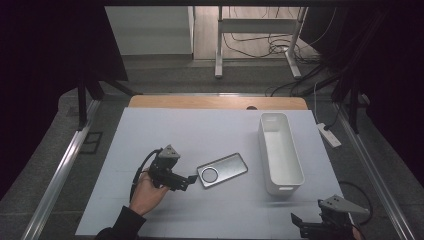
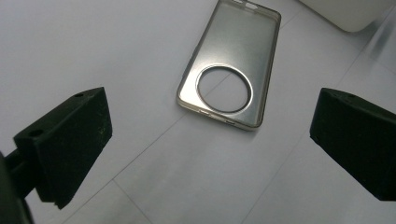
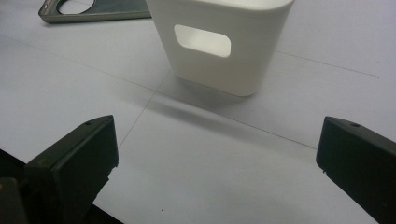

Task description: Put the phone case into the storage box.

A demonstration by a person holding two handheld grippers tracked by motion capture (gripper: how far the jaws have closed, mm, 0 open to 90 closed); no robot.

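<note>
The table (image 1: 165, 130) was covered with a pale grey-white mat marked by thin lines, and a strip of bare wood showed along its far edge. Around it the room was dark, with black curtains on both sides. In the upper middle of the high view stood a metal frame (image 1: 260, 40) on a light floor with loose cables, and a white power strip (image 1: 330, 135) lay on the grey floor to the right of the table.

On the mat there were two things. One phone case (image 1: 222, 170), translucent grey with a round camera opening, lay flat in the centre of the high view. One long white bin (image 1: 280, 152), empty, stood just to the right of it, apart from it.

There were two grippers. The left gripper (image 1: 191, 179), held in a hand (image 1: 147, 196) at the lower left, was just beside the case's near end, not touching it; in the left gripper view its jaws were spread wide and held nothing. The right gripper (image 1: 296, 220) was at the lower right corner, near the short end of the bin, its jaws also spread wide and empty.
</note>
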